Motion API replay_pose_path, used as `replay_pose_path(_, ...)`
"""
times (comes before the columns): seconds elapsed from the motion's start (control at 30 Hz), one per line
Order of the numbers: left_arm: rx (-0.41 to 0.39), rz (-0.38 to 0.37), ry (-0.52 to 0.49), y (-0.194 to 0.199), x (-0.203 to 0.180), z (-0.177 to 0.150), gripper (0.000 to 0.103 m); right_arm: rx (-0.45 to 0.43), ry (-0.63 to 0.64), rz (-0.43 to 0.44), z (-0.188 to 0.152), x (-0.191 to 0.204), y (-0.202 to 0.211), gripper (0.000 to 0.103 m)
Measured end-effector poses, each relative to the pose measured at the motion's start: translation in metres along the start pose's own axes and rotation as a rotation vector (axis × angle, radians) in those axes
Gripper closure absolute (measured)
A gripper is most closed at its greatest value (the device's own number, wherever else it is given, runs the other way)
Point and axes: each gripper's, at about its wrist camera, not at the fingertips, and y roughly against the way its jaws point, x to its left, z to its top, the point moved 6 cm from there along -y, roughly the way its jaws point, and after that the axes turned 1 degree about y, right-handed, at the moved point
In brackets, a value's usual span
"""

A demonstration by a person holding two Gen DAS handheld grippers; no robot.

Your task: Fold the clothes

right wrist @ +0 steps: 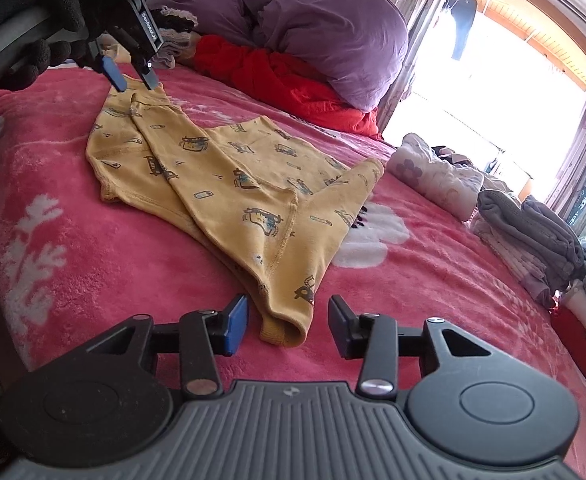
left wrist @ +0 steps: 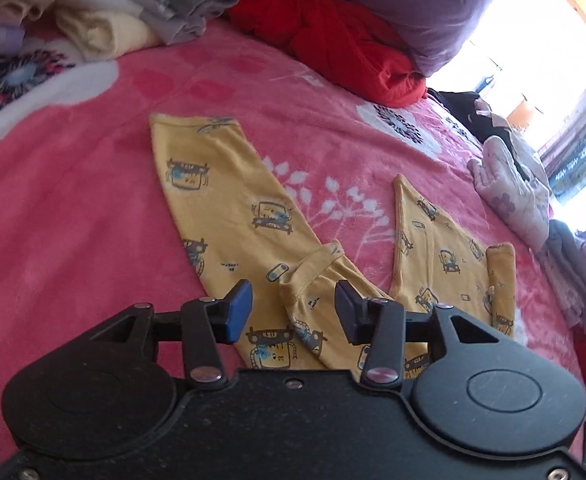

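Bed cover: pink fleece blanket (right wrist: pixel 113 264) with white floral print, spread flat.
Garment: yellow cotton shirt with vehicle print (right wrist: pixel 229 184), lying flat on the blanket, sleeves partly folded across it.
Left gripper (left wrist: pixel 293 310): jaws wide apart, above the shirt's cuff, holding nothing.
Right gripper (right wrist: pixel 288 324): jaws wide apart, straddling the near sleeve cuff, not clamped.

My view takes in a pink floral blanket (right wrist: pixel 93 248) over the bed, a purple duvet (right wrist: pixel 313 20) heaped on a red garment (right wrist: pixel 277 72), and a bright window (right wrist: pixel 493 92) behind
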Motion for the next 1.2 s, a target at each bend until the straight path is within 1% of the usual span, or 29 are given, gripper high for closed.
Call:
replay_pose_path(0.07, 0.029, -0.009, 0.029, -0.007, 0.002, -0.003, 0.058, 0.0, -0.014, 0.0, 0.0, -0.002, -0.001, 0.059)
replay_pose_path(0.13, 0.026, -0.013, 0.017, -0.011, -0.002, -0.005, 0.059, -0.003, -0.025, 0.001, 0.001, -0.003, -0.001, 0.059)
replay_pose_path(0.17, 0.024, -0.015, 0.011, -0.013, -0.003, -0.006, 0.062, -0.006, -0.028, 0.0, 0.001, -0.004, -0.001, 0.059)
replay_pose_path(0.2, 0.01, -0.003, -0.019, -0.013, -0.007, -0.006, 0.077, -0.01, -0.028, -0.001, 0.001, -0.004, 0.0, 0.059)
replay_pose_path(0.27, -0.019, 0.006, -0.077, -0.013, -0.013, -0.005, 0.099, -0.021, -0.033, 0.004, 0.002, -0.004, 0.001, 0.06)
replay_pose_path(0.33, -0.061, 0.017, -0.119, -0.011, -0.02, -0.003, 0.099, -0.034, -0.038, 0.016, 0.003, -0.003, 0.001, 0.06)
replay_pose_path(0.4, -0.169, -0.023, -0.124, 0.009, -0.025, 0.01, 0.1, -0.046, -0.036, 0.034, 0.004, -0.001, 0.001, 0.061)
replay_pose_path(0.47, -0.197, -0.017, -0.155, 0.013, -0.029, 0.014, 0.1, -0.03, -0.026, 0.051, 0.003, 0.003, -0.003, 0.061)
replay_pose_path(0.53, -0.149, 0.003, -0.171, -0.001, -0.027, 0.01, 0.1, -0.019, -0.021, 0.064, 0.001, 0.006, -0.004, 0.064)
replay_pose_path(0.6, -0.088, -0.006, -0.142, -0.011, -0.022, 0.004, 0.1, -0.013, -0.016, 0.071, 0.0, 0.007, -0.004, 0.064)
replay_pose_path(0.7, -0.09, -0.01, -0.145, -0.011, -0.023, 0.005, 0.1, -0.026, -0.004, 0.059, 0.002, 0.008, -0.001, 0.064)
replay_pose_path(0.8, -0.082, -0.009, -0.149, -0.011, -0.023, 0.003, 0.1, -0.084, 0.011, 0.05, 0.007, 0.009, 0.005, 0.064)
replay_pose_path(0.87, -0.078, -0.021, -0.158, -0.01, -0.025, 0.001, 0.1, -0.115, 0.025, 0.064, 0.011, 0.012, 0.007, 0.063)
replay_pose_path(0.9, -0.079, -0.028, -0.165, -0.009, -0.027, 0.0, 0.1, -0.105, 0.025, 0.075, 0.011, 0.013, 0.004, 0.063)
replay_pose_path(0.97, -0.082, -0.041, -0.179, -0.007, -0.031, -0.001, 0.1, -0.017, 0.009, 0.117, 0.004, 0.015, -0.007, 0.065)
replay_pose_path(1.0, -0.084, -0.044, -0.18, -0.006, -0.031, -0.001, 0.1, 0.014, -0.002, 0.126, 0.001, 0.014, -0.011, 0.065)
replay_pose_path(1.07, -0.087, -0.047, -0.179, -0.004, -0.031, -0.001, 0.1, 0.05, -0.019, 0.12, 0.0, 0.01, -0.012, 0.065)
replay_pose_path(1.13, -0.09, -0.032, -0.18, -0.003, -0.029, 0.0, 0.1, 0.065, -0.051, 0.126, -0.001, 0.005, -0.01, 0.065)
replay_pose_path(1.2, -0.094, -0.005, -0.191, -0.002, -0.028, 0.002, 0.1, 0.046, -0.078, 0.143, -0.001, 0.002, -0.005, 0.065)
